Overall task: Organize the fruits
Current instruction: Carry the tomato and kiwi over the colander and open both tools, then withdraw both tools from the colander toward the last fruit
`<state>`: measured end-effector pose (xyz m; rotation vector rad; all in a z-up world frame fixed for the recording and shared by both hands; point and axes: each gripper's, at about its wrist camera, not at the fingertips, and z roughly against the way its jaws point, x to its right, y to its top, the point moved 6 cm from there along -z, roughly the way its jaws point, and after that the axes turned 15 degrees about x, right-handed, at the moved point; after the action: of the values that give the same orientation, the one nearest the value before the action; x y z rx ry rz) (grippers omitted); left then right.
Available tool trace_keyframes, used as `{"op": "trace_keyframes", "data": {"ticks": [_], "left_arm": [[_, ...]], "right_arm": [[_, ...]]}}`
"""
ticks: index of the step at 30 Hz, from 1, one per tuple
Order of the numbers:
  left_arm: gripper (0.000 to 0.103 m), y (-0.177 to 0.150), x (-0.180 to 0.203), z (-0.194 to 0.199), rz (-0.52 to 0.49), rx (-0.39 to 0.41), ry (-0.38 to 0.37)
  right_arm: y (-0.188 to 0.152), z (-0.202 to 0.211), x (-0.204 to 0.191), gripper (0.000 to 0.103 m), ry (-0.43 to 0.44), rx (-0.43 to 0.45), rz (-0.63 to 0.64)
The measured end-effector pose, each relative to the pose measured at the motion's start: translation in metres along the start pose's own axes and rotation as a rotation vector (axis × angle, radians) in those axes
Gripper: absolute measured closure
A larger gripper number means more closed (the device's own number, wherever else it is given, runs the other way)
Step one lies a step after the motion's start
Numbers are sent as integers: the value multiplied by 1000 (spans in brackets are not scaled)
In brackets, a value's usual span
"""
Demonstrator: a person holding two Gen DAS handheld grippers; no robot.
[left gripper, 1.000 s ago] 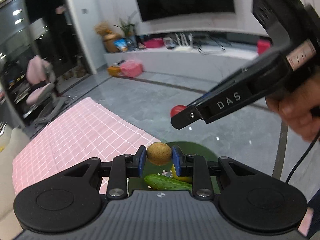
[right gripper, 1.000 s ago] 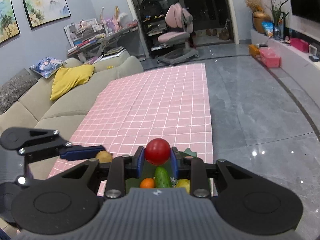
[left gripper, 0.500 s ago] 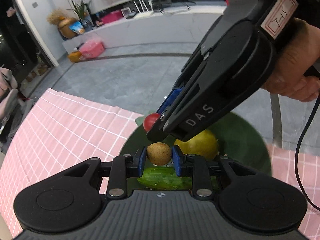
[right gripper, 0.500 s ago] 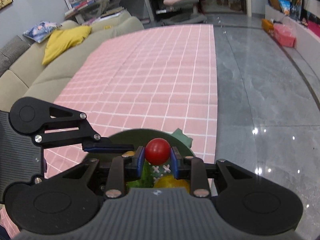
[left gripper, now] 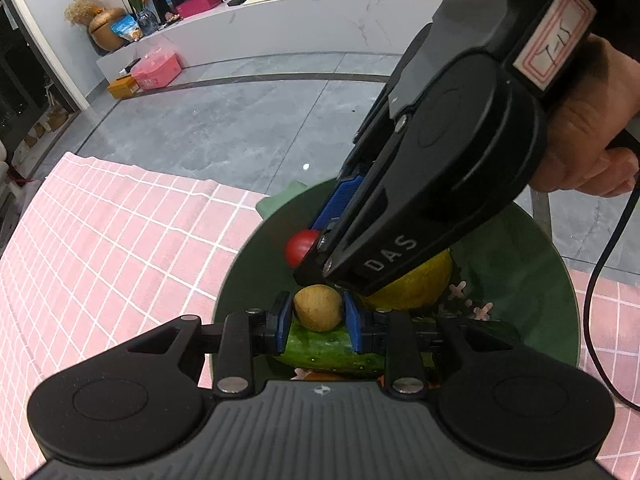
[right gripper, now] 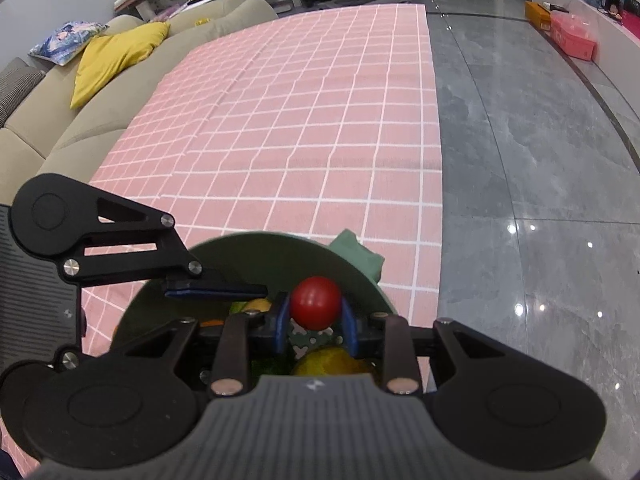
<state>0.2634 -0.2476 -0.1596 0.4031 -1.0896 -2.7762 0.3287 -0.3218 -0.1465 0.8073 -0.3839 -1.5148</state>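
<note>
Two grippers hang over one green bowl (left gripper: 560, 280), each clamped on a small fruit, and I judge both are about to set their loads down among what already lies there.

Leftmost, the left gripper (left gripper: 318, 318) has its blue pads narrowed on a brown kiwi (left gripper: 318, 307), pinched across its middle so it cannot roll out. Just below its tips lies a cucumber (left gripper: 332, 350), crosswise to the fingers, with a sliver of something orange (left gripper: 320, 376) under that. The tool points down and forward into the near side of the bowl, roughly level from side to side.

Ahead of the kiwi, and slightly to its right, the right gripper (right gripper: 316, 316) comes in steeply from the upper right, crossing over the left one's tips. Its pads are closed on a red tomato (right gripper: 316, 307), held at the widest part. In the left camera the tomato (left gripper: 301, 246) shows just beyond the kiwi, near it but apart. The right hand (left gripper: 588, 136) wraps the handle with the wrist bent so the fingers aim down at the bowl's middle.

Right of both tips, a yellow lemon (left gripper: 416, 284) rests in the bowl, partly hidden under the right tool. Beyond the bowl's far rim a green cloth (right gripper: 356, 252) sticks out on the pink checked tablecloth (right gripper: 304, 120). The close spacing suggests a risk of the tools knocking together on release.
</note>
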Motion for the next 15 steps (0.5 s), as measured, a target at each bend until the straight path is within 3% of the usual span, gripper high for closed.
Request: {"op": "trace_keyframes", "data": {"ticks": [4,10,15], "left_arm": [[71,0,-1,-5,8,-11,16],[43,5,5,3,-23,-7,54],[38,16,-2,26,-11,21,106]], "right_arm": [[1,-2,-1,78,-4,-1,7],[4,2,-1,69,3,10,6],[20,27,-9,68,7,88,29]]}}
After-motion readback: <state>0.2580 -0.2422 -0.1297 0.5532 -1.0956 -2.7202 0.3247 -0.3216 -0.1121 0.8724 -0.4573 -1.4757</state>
